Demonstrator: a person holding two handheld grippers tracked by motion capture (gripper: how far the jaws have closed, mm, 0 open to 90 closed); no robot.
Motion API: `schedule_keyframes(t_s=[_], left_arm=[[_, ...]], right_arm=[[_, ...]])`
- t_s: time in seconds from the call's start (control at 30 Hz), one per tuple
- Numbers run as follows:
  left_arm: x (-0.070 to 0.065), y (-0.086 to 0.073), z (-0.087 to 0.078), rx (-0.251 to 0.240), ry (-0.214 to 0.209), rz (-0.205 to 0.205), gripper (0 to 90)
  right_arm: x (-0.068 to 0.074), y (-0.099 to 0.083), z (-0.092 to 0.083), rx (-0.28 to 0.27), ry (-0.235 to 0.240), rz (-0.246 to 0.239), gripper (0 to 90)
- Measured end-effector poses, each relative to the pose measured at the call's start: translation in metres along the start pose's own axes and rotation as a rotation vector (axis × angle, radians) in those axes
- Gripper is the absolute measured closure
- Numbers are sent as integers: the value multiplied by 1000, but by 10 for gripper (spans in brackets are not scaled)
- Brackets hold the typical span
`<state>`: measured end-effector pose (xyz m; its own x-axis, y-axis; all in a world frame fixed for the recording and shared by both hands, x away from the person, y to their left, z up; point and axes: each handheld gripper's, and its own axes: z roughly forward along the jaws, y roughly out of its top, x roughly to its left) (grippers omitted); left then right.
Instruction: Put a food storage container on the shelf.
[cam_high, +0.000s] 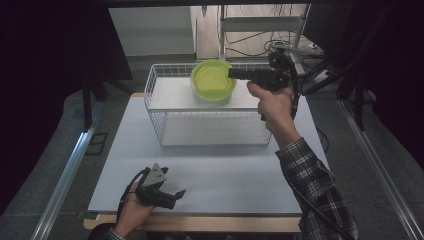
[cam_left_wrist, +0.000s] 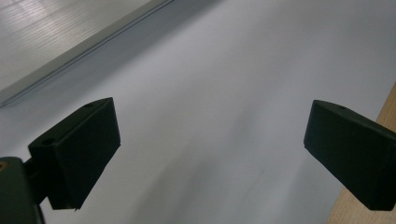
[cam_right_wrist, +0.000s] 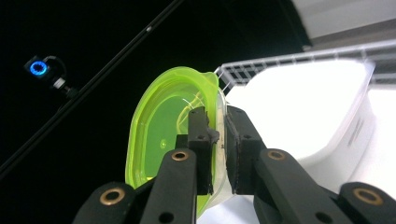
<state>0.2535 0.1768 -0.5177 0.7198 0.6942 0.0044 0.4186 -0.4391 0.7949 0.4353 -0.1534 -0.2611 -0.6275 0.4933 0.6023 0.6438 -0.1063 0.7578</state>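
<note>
A round container with a lime-green lid (cam_high: 212, 80) hangs tilted over the white wire basket (cam_high: 210, 131). My right gripper (cam_high: 231, 73) holds it at its right edge. In the right gripper view the two black jaws of the right gripper (cam_right_wrist: 217, 135) are pinched on the rim of the green-lidded container (cam_right_wrist: 159, 135), with the lid facing left. My left gripper (cam_high: 176, 196) rests low at the front of the white table (cam_high: 225, 175), held in a hand. Its jaws point right. In the left gripper view the left gripper (cam_left_wrist: 210, 149) stands wide open over the bare tabletop, with nothing between its fingers (cam_left_wrist: 88, 144).
The wire basket has a white inner surface (cam_right_wrist: 303, 107) and stands at the far middle of the table. A wooden strip (cam_left_wrist: 387, 107) runs along the table's front edge. A metal rack with cables (cam_high: 260, 30) stands behind the basket. Dark curtains hang on both sides.
</note>
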Motion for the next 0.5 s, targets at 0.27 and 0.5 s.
schedule_keyframes(t_s=[0.27,0.5], left_arm=[[0,0,0,-2,-1,-1,33],[0,0,0,-2,-4,2,34]], right_arm=[[-3,21,15,-47,-65,17,816],[-8,26,28,-59,-128,32,815]])
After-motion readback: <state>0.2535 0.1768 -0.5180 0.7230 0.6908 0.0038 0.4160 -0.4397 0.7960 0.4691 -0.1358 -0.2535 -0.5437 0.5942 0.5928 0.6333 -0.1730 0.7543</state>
